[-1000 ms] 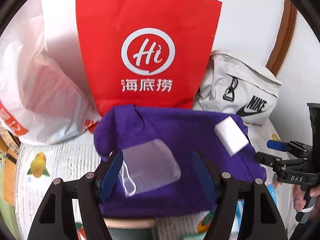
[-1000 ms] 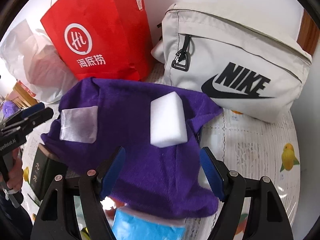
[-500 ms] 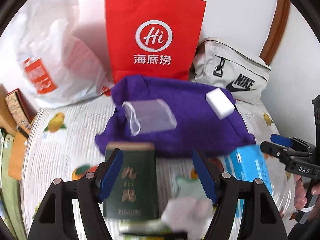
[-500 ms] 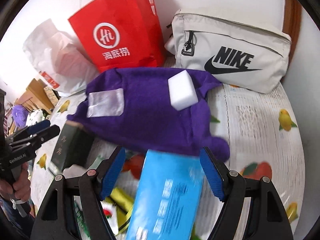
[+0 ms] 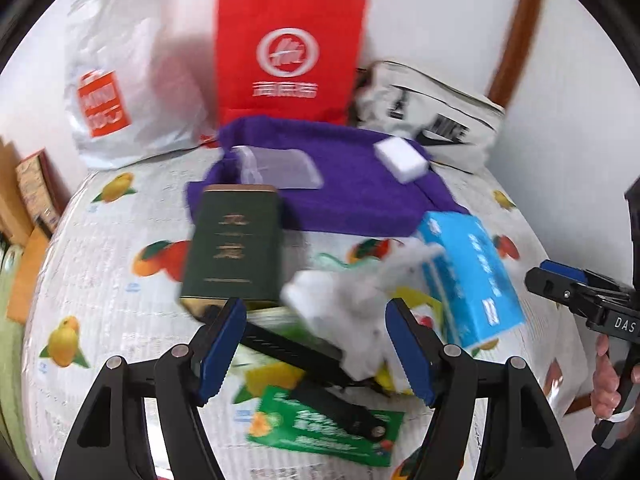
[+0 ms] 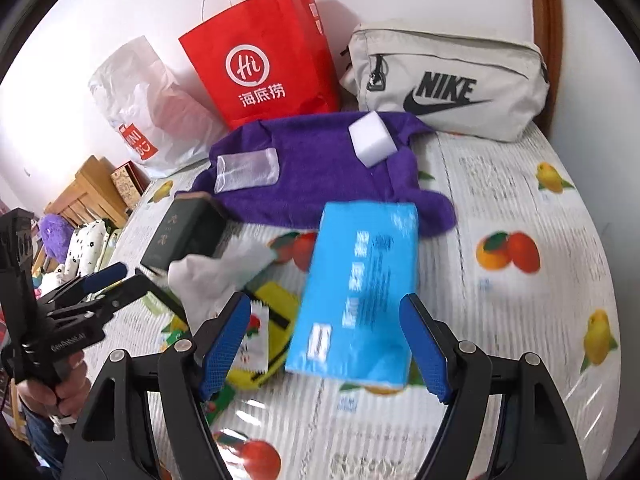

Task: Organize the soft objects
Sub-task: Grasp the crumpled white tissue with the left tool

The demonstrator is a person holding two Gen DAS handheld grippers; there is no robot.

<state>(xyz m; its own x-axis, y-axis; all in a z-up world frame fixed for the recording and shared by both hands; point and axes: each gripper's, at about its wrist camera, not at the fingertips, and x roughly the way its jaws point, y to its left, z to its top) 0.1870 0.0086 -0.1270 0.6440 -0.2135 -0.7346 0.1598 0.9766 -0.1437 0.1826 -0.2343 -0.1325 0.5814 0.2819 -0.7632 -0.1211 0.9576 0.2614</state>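
Left gripper [image 5: 316,344] spread wide, nothing between the pads, poised over clutter at table [image 5: 100,320] centre. Right gripper [image 6: 324,340] likewise spread, empty, with the near end of the blue pack [image 6: 360,292] framed between its fingers but untouched. Nearest, at 6 o'clock in the left view: green packet [image 5: 320,428] flat on the fruit-print cloth, black bar [image 5: 304,354] lying across it. Just beyond: white sock [image 6: 216,276], crumpled, beside a yellow item [image 6: 276,304]. At 10 o'clock from the sock: green tin [image 5: 236,244], lying flat, far end overlapping the purple towel's edge. At 2 o'clock: blue pack, far end just over a towel corner. Farther back, at 12 o'clock: purple towel [image 6: 316,172] spread out, clear pouch [image 6: 246,170] on its left part, white sponge [image 6: 372,140] on its right part, well apart. Rearmost, along the wall: white plastic bag [image 6: 144,108] at 10 o'clock, red paper bag [image 6: 264,60] at 12, upright, grey Nike bag [image 6: 448,80] at 2. Left view blurred; small print unreadable.
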